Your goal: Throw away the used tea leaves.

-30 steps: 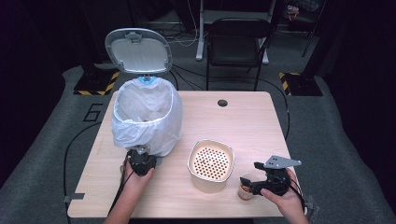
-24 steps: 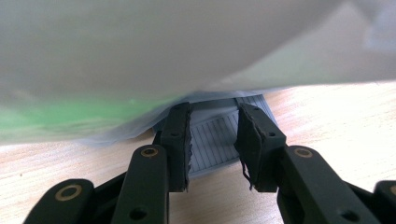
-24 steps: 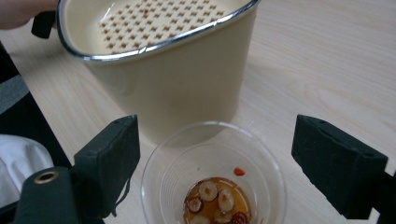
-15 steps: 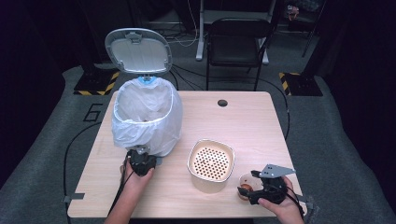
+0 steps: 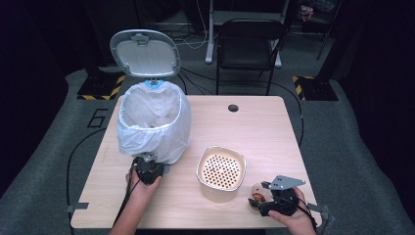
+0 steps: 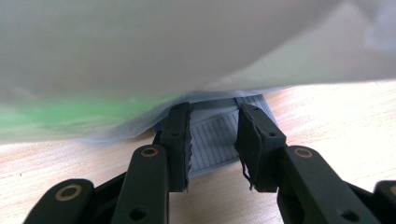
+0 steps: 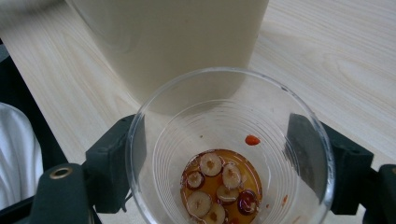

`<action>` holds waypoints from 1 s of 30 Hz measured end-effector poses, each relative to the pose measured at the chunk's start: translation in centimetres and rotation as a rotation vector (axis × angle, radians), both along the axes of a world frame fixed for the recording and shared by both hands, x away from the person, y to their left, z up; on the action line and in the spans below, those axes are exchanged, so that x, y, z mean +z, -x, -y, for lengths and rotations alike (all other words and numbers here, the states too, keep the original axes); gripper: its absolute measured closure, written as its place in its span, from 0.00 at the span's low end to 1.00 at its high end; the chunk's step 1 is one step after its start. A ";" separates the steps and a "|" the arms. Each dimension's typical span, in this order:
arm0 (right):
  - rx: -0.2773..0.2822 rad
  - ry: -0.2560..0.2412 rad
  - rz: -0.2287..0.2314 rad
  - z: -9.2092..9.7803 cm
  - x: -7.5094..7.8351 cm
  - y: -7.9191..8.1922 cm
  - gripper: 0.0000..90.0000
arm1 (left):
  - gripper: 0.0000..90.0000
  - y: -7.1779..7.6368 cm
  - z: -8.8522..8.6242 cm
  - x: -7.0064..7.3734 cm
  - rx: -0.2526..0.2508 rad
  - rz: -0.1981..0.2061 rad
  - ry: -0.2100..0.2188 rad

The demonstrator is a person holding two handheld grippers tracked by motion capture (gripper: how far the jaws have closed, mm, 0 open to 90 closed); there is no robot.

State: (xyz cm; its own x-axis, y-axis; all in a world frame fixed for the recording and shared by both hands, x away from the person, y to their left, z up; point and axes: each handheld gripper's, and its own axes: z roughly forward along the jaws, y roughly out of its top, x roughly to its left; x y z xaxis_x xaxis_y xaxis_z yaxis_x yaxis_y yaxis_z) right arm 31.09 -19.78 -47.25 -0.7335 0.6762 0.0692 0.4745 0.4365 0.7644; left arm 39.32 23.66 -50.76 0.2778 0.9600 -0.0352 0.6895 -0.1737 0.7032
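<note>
Right claw, lowered from mid-air, now clamps cup of dregs beside strainer; left claw, apart, straddles bin pedal; pour pending

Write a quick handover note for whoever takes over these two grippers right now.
Right gripper: shut on the clear plastic cup, which holds amber liquid with sliced fruit bits, near the table's front right edge beside the cream perforated strainer tub.
Left gripper: jaws apart, either side of the grey ribbed pedal at the foot of the white-bagged pedal bin; lid is up.
Done: cup gripped, bin open.
Left, probably: tip the cup through the strainer tub, then bin the solids. The strainer looks empty so far.
</note>
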 end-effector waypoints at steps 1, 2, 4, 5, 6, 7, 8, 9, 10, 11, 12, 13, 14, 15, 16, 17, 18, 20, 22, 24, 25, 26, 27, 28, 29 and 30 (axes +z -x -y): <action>-0.006 -0.002 -0.009 -0.1 0.0 0.0 0.23 | 0.72 0.0 0.0 0.0 0.000 0.000 0.001; 0.003 0.009 -0.005 0.0 -0.1 0.0 0.23 | 0.72 0.0 0.0 0.0 0.000 0.000 0.001; 0.002 0.011 -0.010 -0.1 -0.2 0.0 0.23 | 0.72 0.0 0.0 0.0 0.001 0.000 0.001; 0.003 0.019 -0.014 -0.1 -0.3 0.0 0.23 | 0.72 0.0 0.0 0.0 0.000 0.000 0.000; 0.008 0.034 -0.010 -0.1 -0.4 -0.1 0.24 | 0.72 0.0 0.0 0.0 0.001 0.000 0.000; 0.006 0.041 -0.011 -0.2 -0.5 -0.1 0.25 | 0.72 0.0 0.0 0.0 0.000 0.000 0.001; 0.008 0.048 -0.022 -0.3 -0.6 -0.1 0.25 | 0.72 0.0 0.0 0.0 0.001 0.000 0.001; 0.012 0.056 -0.018 -0.3 -0.7 -0.1 0.26 | 0.72 0.0 0.0 0.0 0.001 0.000 0.001; 0.018 0.059 -0.016 -0.3 -0.8 -0.1 0.27 | 0.72 0.0 0.0 0.0 0.001 0.000 0.001; 0.014 0.057 -0.013 -0.3 -0.7 -0.1 0.29 | 0.72 0.0 0.0 0.0 0.001 0.000 0.000; 0.010 0.054 -0.012 -0.3 -0.7 -0.1 0.30 | 0.72 0.0 0.0 0.0 0.000 0.000 0.000; 0.004 0.042 -0.018 -0.3 -0.7 -0.1 0.30 | 0.72 0.0 0.0 0.0 0.000 -0.001 0.000; 0.004 0.048 -0.009 -0.2 -0.6 -0.2 0.30 | 0.72 0.0 0.0 0.0 -0.001 -0.001 -0.001; 0.001 0.042 -0.014 -0.2 -0.6 -0.2 0.30 | 0.72 0.0 0.0 0.0 -0.001 -0.001 0.000; -0.006 0.039 -0.016 -0.3 -0.6 -0.1 0.30 | 0.72 0.0 0.0 0.0 0.000 -0.001 0.000; -0.001 0.041 -0.011 -0.2 -0.6 -0.2 0.30 | 0.72 0.0 0.0 0.0 0.000 -0.001 0.000; -0.004 0.039 -0.010 -0.3 -0.5 -0.2 0.30 | 0.72 0.0 0.0 0.0 0.000 -0.001 0.001; -0.005 0.044 -0.007 -0.3 -0.5 -0.1 0.30 | 0.72 0.0 0.0 0.0 0.002 0.001 0.002; -0.002 0.052 0.007 -0.3 -0.4 -0.2 0.30 | 0.72 0.0 0.0 0.0 0.004 0.002 0.004; -0.006 0.051 0.018 -0.3 -0.3 -0.2 0.30 | 0.72 0.0 0.0 0.0 -0.001 -0.001 0.000; -0.005 0.059 0.019 -0.3 -0.2 -0.2 0.30 | 0.72 0.0 0.0 0.0 -0.001 -0.002 0.000; -0.007 0.053 0.022 -0.3 -0.2 -0.2 0.30 | 0.72 0.0 0.0 0.0 -0.001 -0.002 0.000; -0.006 0.055 0.025 -0.3 -0.1 -0.2 0.30 | 0.72 0.0 0.0 0.0 0.001 -0.001 0.001; -0.004 0.059 0.031 -0.2 0.0 -0.2 0.30 | 0.72 0.0 0.0 0.0 0.001 -0.001 0.002; -0.008 0.053 0.036 -0.2 0.0 -0.2 0.30 | 0.72 0.0 0.0 0.0 0.001 -0.001 0.001; -0.006 0.053 0.040 -0.2 0.0 -0.3 0.30 | 0.72 0.0 0.0 0.0 -0.001 -0.002 -0.001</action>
